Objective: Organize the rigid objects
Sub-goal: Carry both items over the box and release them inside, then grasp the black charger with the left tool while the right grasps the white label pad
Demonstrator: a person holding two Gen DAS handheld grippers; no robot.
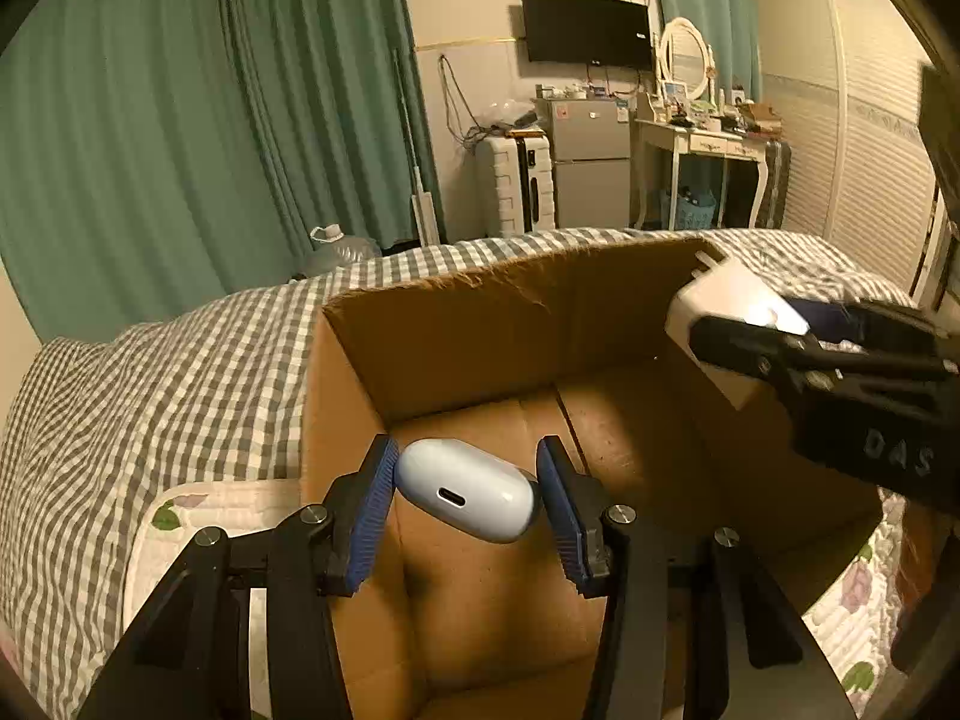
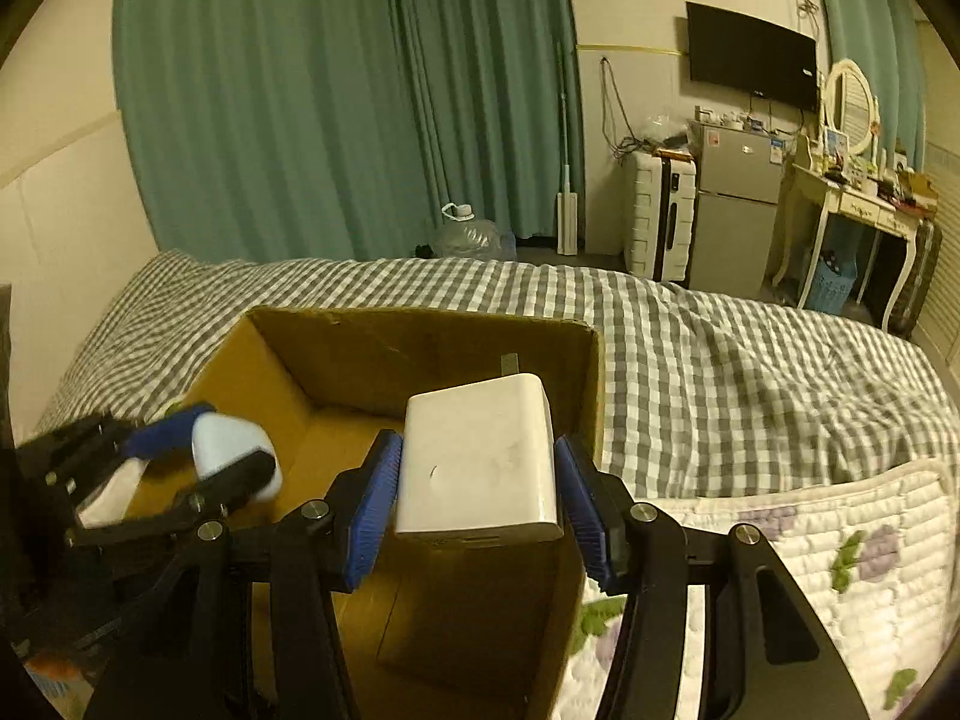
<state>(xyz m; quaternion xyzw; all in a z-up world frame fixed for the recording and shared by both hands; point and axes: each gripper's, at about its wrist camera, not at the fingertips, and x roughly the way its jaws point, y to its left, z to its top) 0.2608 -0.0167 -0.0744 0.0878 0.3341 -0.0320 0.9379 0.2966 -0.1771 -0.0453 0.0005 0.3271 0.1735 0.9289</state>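
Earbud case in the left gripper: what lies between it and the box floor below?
Nothing. In the left wrist view the earbud case hangs between the left gripper pads, with only bare cardboard box floor beneath.

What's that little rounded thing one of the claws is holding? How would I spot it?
Find the checked bed, then the open cardboard box on it. Two grippers hang over the box; the left gripper pinches a small earbud case between its blue pads. It is pale blue, pebble-smooth, with a charging port facing you, unlike the blocky white charger in the right gripper.
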